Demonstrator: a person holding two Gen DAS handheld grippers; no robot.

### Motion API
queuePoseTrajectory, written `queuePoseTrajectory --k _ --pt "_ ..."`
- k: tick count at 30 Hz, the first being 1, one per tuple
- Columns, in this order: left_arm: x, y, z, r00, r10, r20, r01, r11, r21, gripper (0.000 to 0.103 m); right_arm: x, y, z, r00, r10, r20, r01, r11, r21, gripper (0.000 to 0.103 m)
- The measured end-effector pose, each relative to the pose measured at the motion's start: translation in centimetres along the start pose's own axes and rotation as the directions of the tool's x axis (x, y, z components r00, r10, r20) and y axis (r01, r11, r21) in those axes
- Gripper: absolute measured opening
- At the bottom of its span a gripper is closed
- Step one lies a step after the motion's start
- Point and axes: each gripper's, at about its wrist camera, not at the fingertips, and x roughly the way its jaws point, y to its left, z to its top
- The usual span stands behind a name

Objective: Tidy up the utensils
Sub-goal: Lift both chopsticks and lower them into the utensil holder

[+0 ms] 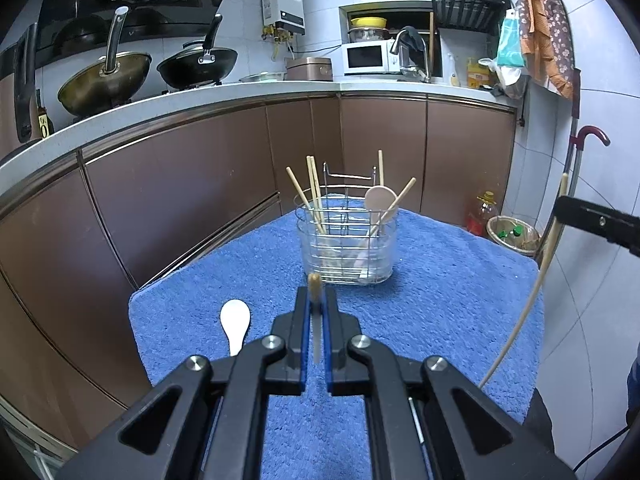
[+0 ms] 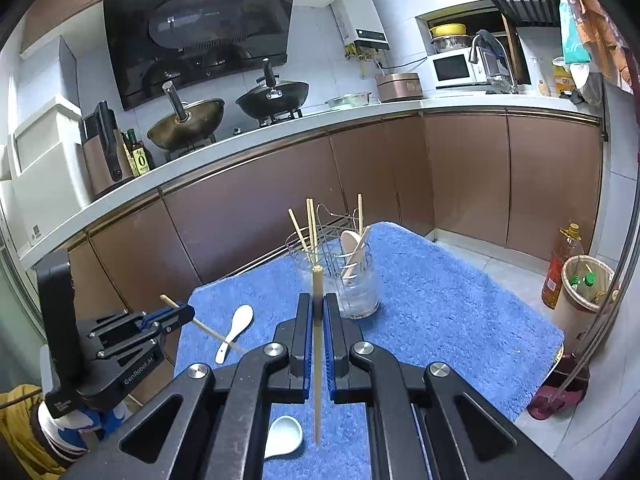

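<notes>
Left wrist view: we see a white spoon (image 1: pixel 235 325) lying on the blue towel (image 1: pixel 440 300) over the table, then our left claw (image 1: pixel 316 300) clamped on a chopstick (image 1: pixel 315 286), wire utensil holder (image 1: pixel 346 240) beyond. Right wrist view: our right claw (image 2: pixel 318 308) is pinching another chopstick (image 2: pixel 317 360), second white spoon (image 2: pixel 284 434) underneath.

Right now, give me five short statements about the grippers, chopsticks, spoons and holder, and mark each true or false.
1. Each hand-held gripper, left and right, is shut on a chopstick. True.
2. The holder lies tipped over. False: it stands upright on the blue towel.
3. A white spoon lies on the towel. True.
4. The holder is empty. False: it holds chopsticks and a pale spoon.
5. Two woks sit on the stove. True.
</notes>
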Motion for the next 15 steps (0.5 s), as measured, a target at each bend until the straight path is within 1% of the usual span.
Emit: queuePoseTrajectory --k 8,11,15 --pt "1.9 1.5 0.9 1.0 -0.021 -0.006 0.021 0.997 -0.074 0.005 1.0 -0.6 1.6 0.999 0.013 0.03 -0.013 1.0 0.002 0.006" --pt "2.5 2.2 1.8 0.999 -0.041 -0.002 0.041 0.994 -0.101 0.005 1.5 -0.5 2.8 0.998 0.021 0.051 -0.02 1.0 -0.011 0.006" --pt "3.3 2.9 3.8 0.997 -0.077 0.012 0.077 0.989 -0.128 0.005 2.4 -0.1 4.7 0.996 0.043 0.083 -0.04 0.999 -0.031 0.006"
